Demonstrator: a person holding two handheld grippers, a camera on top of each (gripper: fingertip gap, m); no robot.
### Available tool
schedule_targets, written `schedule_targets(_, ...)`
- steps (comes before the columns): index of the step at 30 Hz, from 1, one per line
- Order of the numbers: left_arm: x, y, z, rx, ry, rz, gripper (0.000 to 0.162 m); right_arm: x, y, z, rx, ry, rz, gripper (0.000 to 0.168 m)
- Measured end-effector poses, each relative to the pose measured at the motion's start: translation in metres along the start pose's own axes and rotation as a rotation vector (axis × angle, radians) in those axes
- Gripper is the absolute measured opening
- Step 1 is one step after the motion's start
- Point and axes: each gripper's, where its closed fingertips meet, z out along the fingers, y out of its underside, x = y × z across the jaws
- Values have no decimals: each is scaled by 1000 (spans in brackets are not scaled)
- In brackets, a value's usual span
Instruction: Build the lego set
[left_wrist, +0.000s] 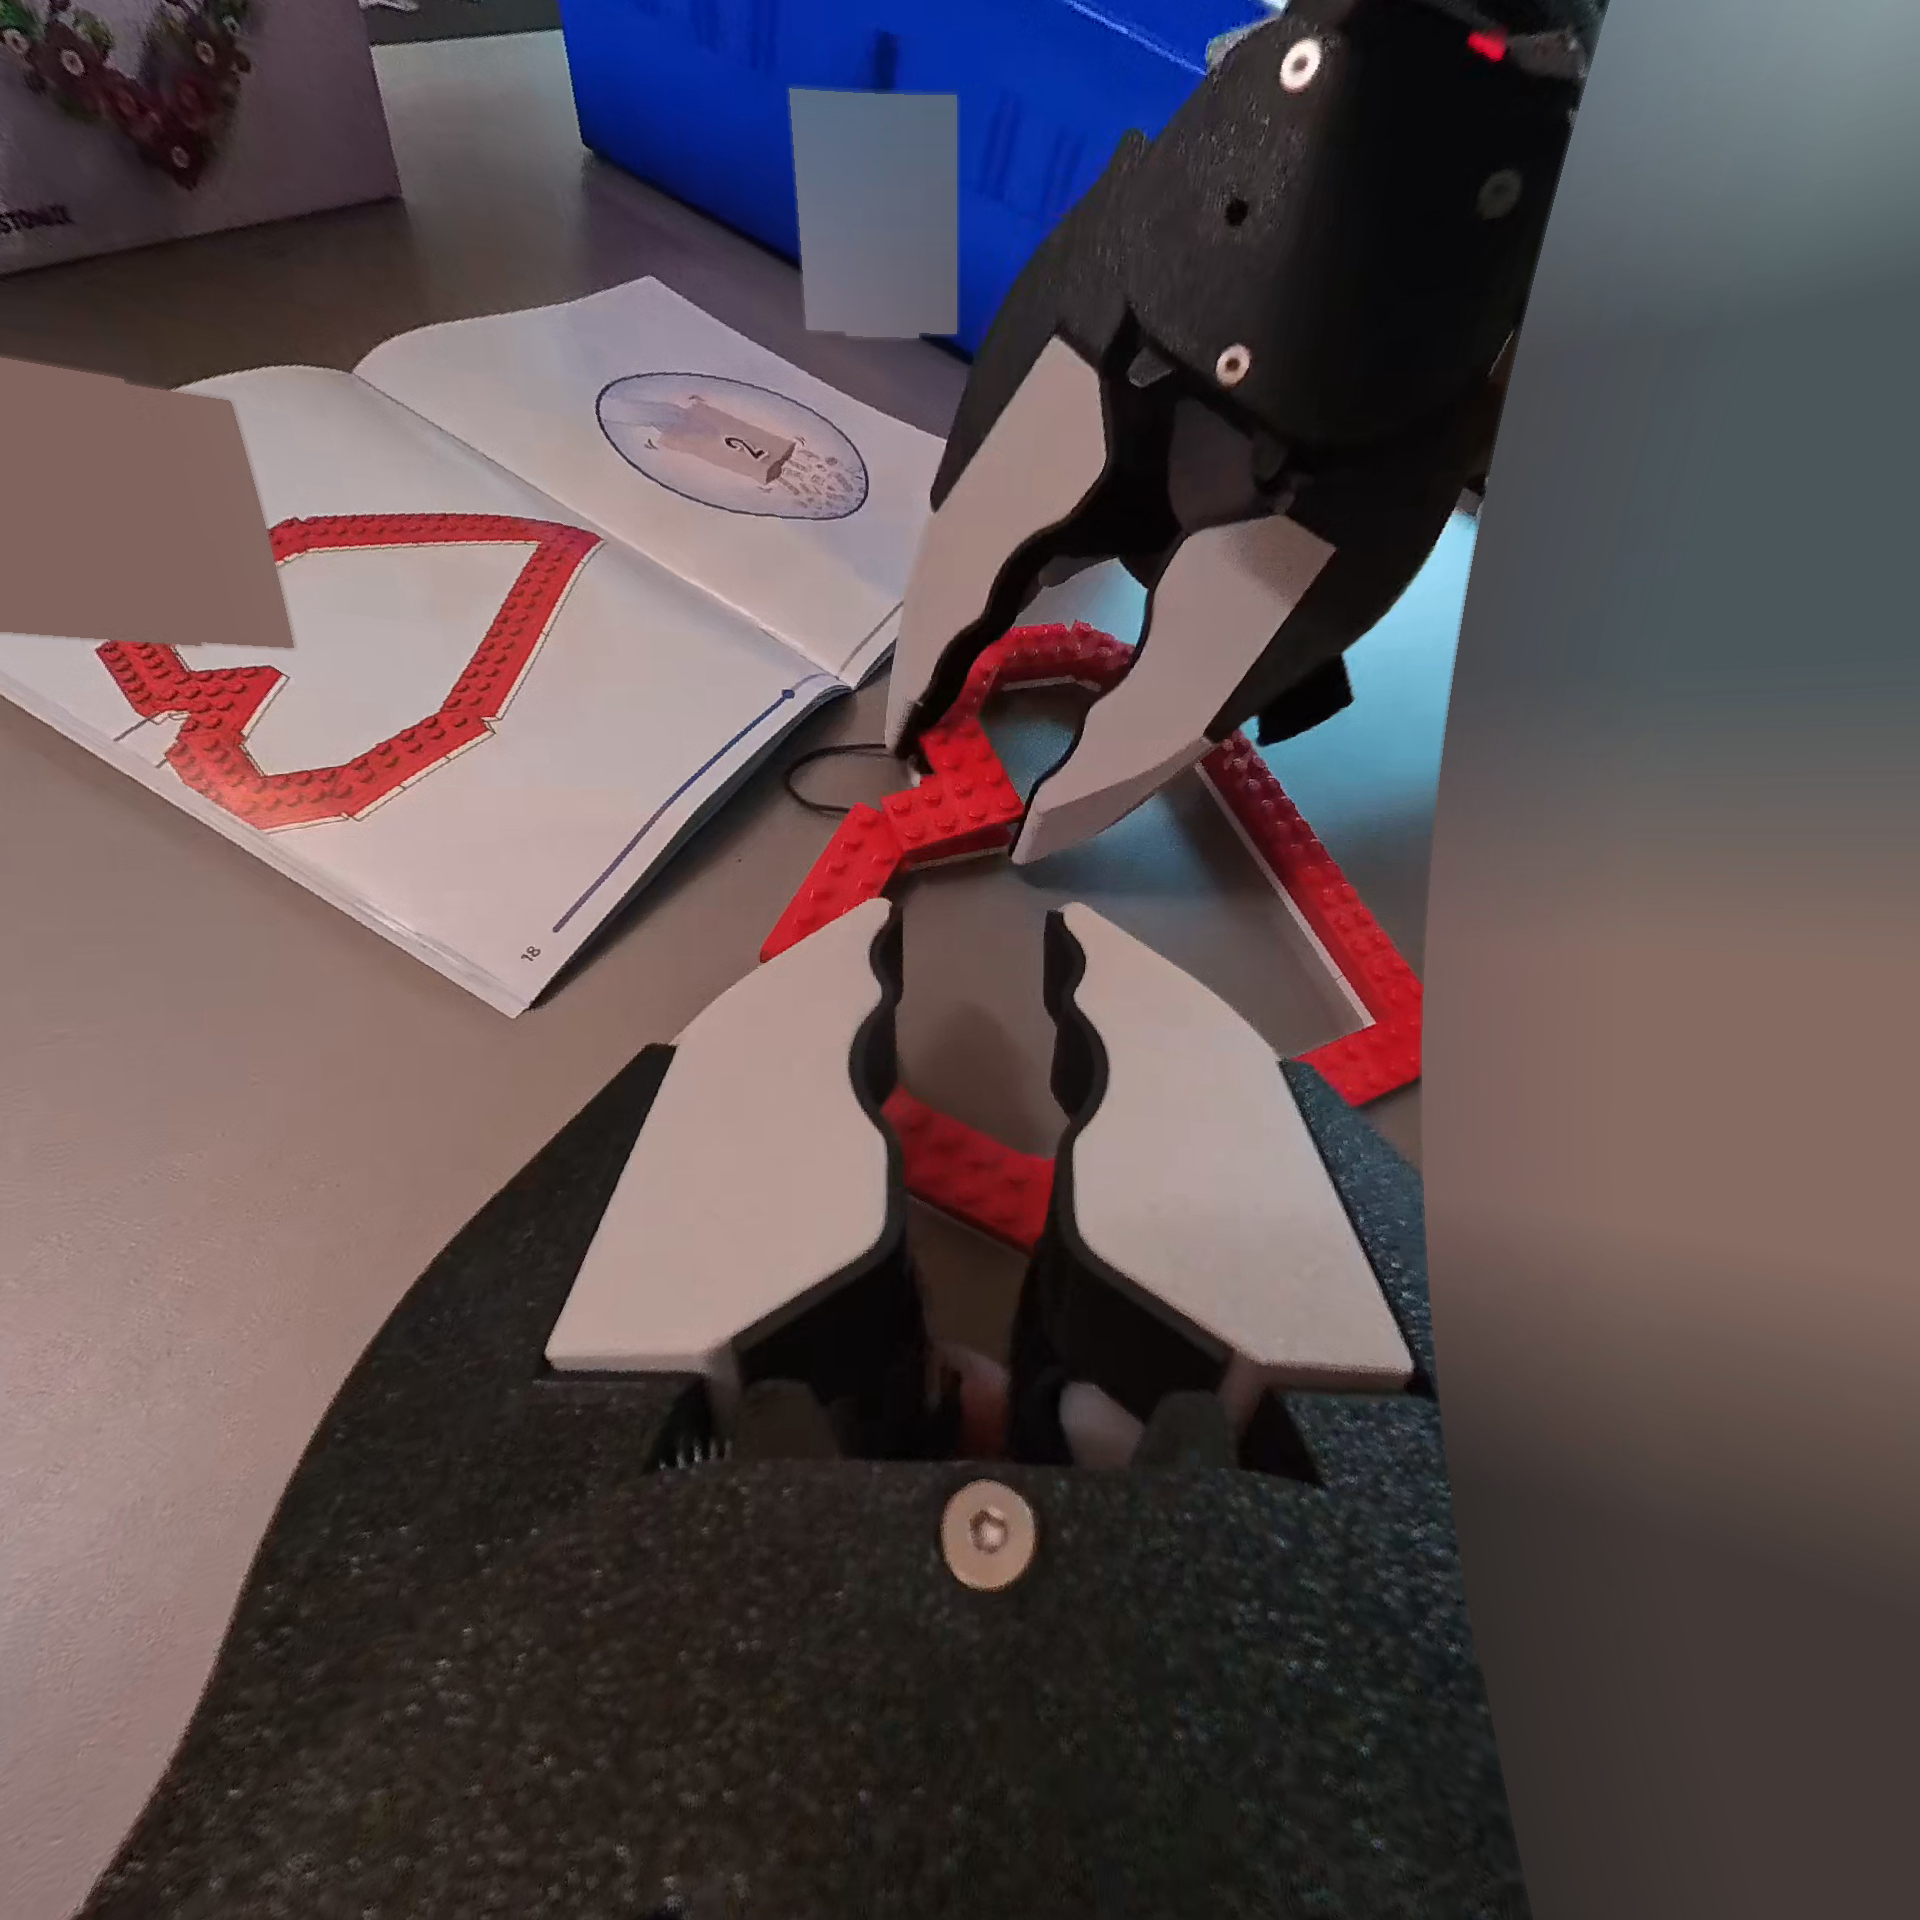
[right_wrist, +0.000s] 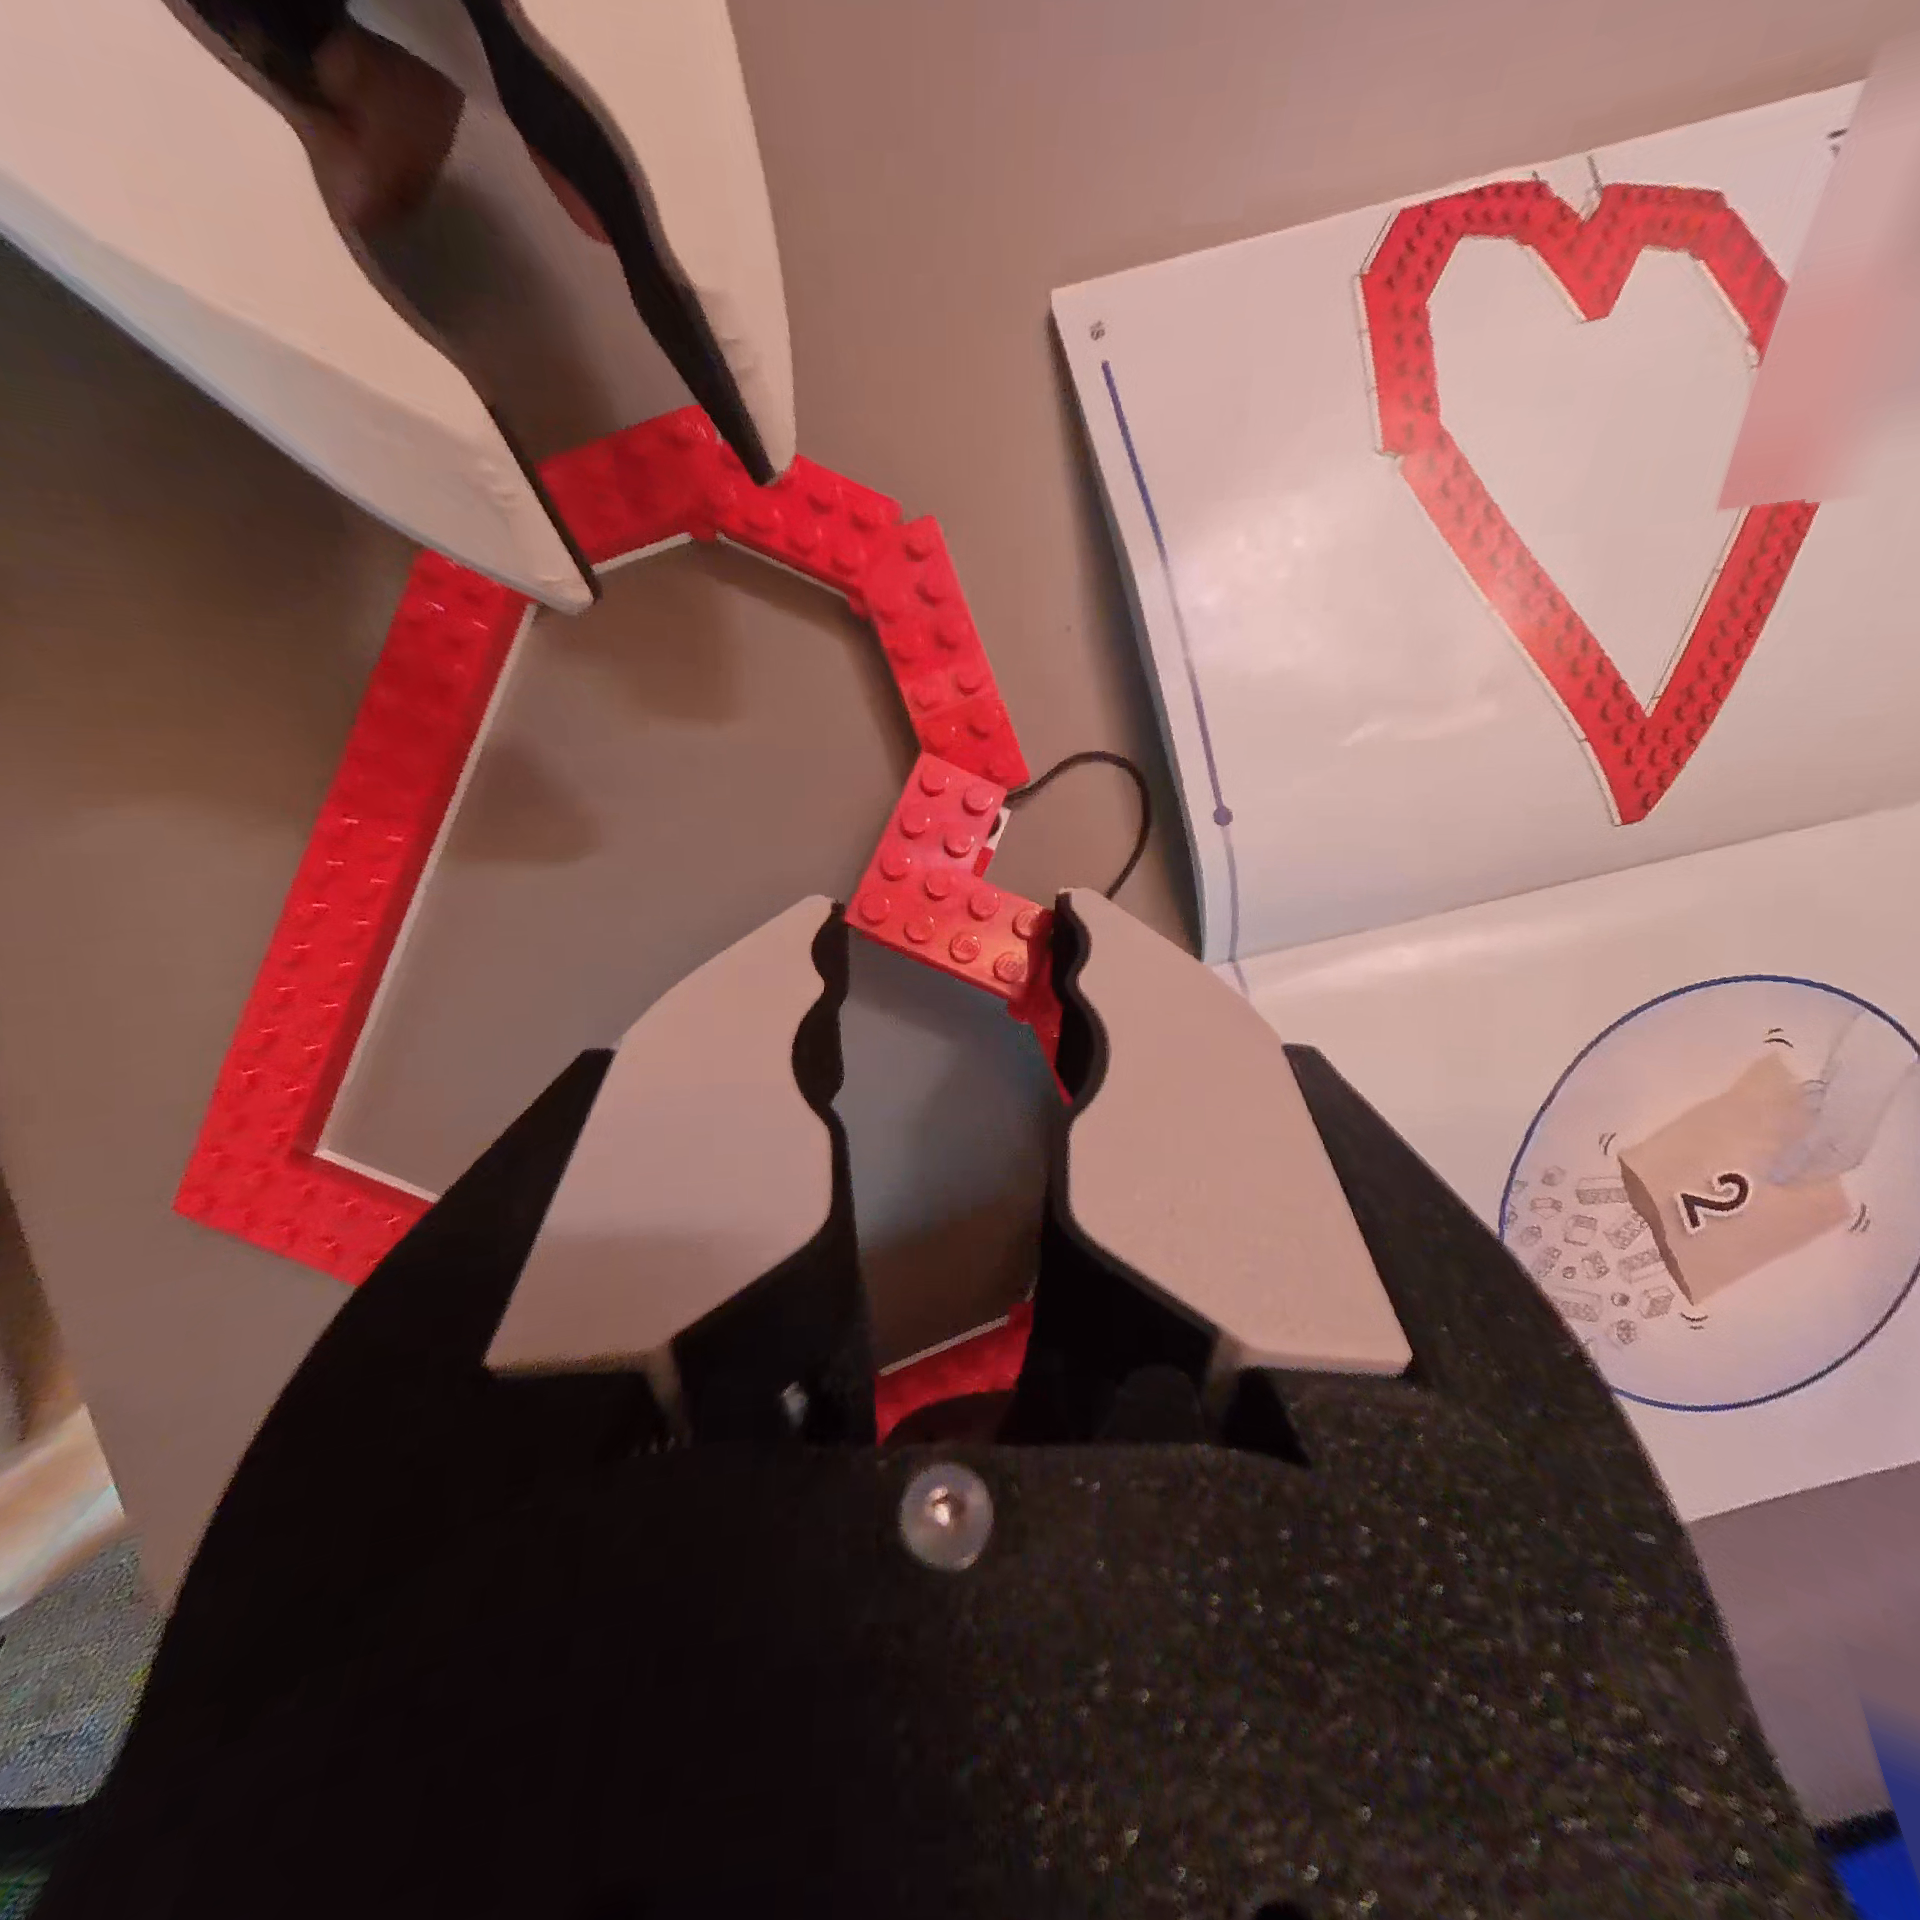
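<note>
Red heart frame (right_wrist: 416, 790) lies flat, notch toward booklet (right_wrist: 1351, 623).

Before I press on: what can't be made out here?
- Red heart frame: its lower part lies behind the right gripper in the right wrist view.
- Frame's right side: cut by the left wrist view's blurred edge.
- Black loop: too thin to identify.
</note>
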Motion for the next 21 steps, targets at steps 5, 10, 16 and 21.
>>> schedule_targets(5,2,1,1,-9,11,10,25,0,2,1,-29,-8,14,38)
schedule_targets(10,3,3,3,-27,7,35,25,-1,1,-2,-35,-4,-5,42)
schedule_targets(16,4,6,8,-90,-25,114,23,4,5,-5,-27,21,-1,46)
schedule_targets(21,5,12,20,-214,-62,171,10,5,12,-18,25,40,-1,42)
